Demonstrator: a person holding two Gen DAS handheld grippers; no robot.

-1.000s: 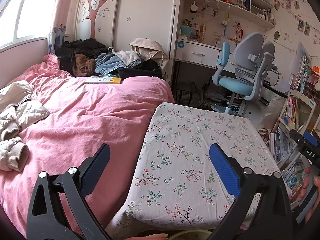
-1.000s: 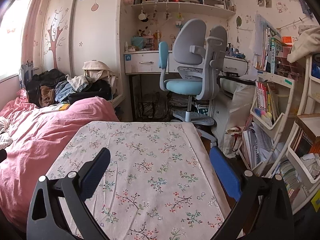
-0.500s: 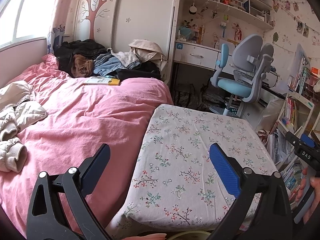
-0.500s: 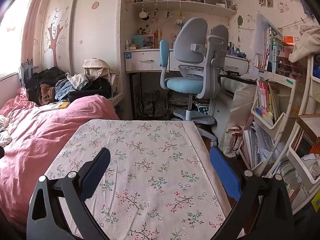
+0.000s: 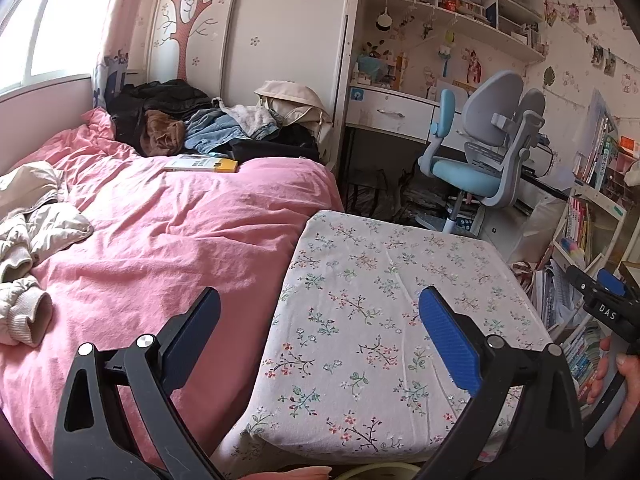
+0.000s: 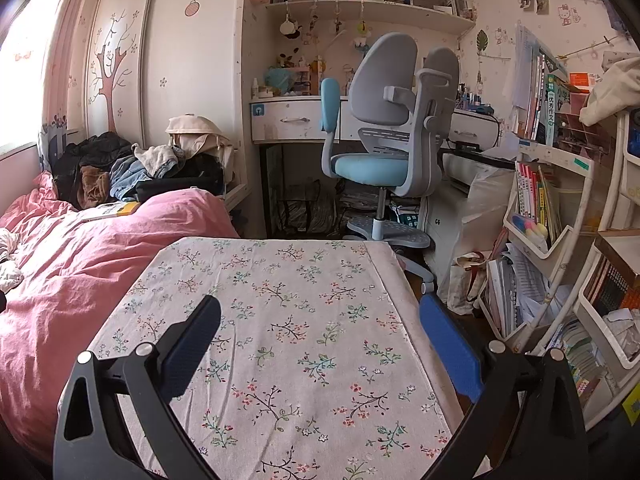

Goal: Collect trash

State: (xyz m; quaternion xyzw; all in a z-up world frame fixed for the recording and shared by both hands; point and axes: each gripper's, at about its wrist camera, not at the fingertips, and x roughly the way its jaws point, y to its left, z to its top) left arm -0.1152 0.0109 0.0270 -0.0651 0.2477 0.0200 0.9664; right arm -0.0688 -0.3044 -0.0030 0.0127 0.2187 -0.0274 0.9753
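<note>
No trash item shows clearly in either view. My left gripper (image 5: 320,340) is open and empty, held above the near edge of a table covered with a floral cloth (image 5: 384,280), beside the pink bed (image 5: 160,232). My right gripper (image 6: 320,344) is open and empty, above the same floral cloth (image 6: 280,300). The right gripper also shows at the right edge of the left wrist view (image 5: 608,308), held in a hand. A pale rim (image 5: 372,472) peeks out under the table's near edge; what it is cannot be told.
Clothes (image 5: 192,128) and a yellow book (image 5: 200,163) lie on the bed, with pale garments (image 5: 32,232) at its left. A blue-grey desk chair (image 6: 384,140) stands before a desk (image 6: 296,120). Bookshelves (image 6: 560,240) and a white bag (image 6: 480,220) crowd the right side.
Both views have shifted slightly; the left gripper has drifted a little back and up, so the table sits a touch lower in view. Both grippers stay open and empty.
</note>
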